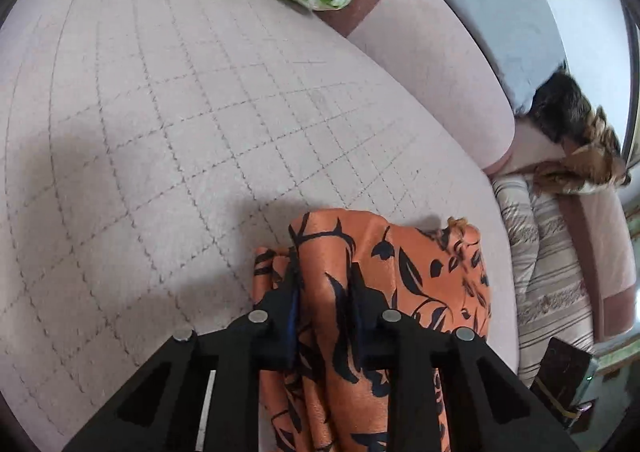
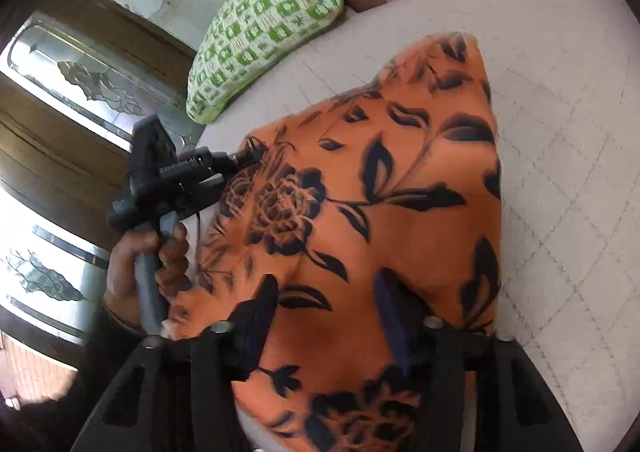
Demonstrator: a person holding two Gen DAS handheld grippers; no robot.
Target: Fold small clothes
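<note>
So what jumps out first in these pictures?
The orange cloth with black flowers, stretched above a pale quilted bed. The left hand-held gripper pinches its far edge, and the right hand-held gripper straddles its near edge. Behind sits a green-and-white pillow.

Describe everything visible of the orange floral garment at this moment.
The orange garment is a smooth, satiny-looking cloth printed with dark navy roses and leaves. It is bunched and draped, not laid flat, over the pale quilted bed surface. The left gripper has a fold of it between its fingers, and its edge shows a frilly trim. The right gripper has another portion between its fingers; whether it pinches it is unclear. The garment's overall shape cannot be told.
</note>
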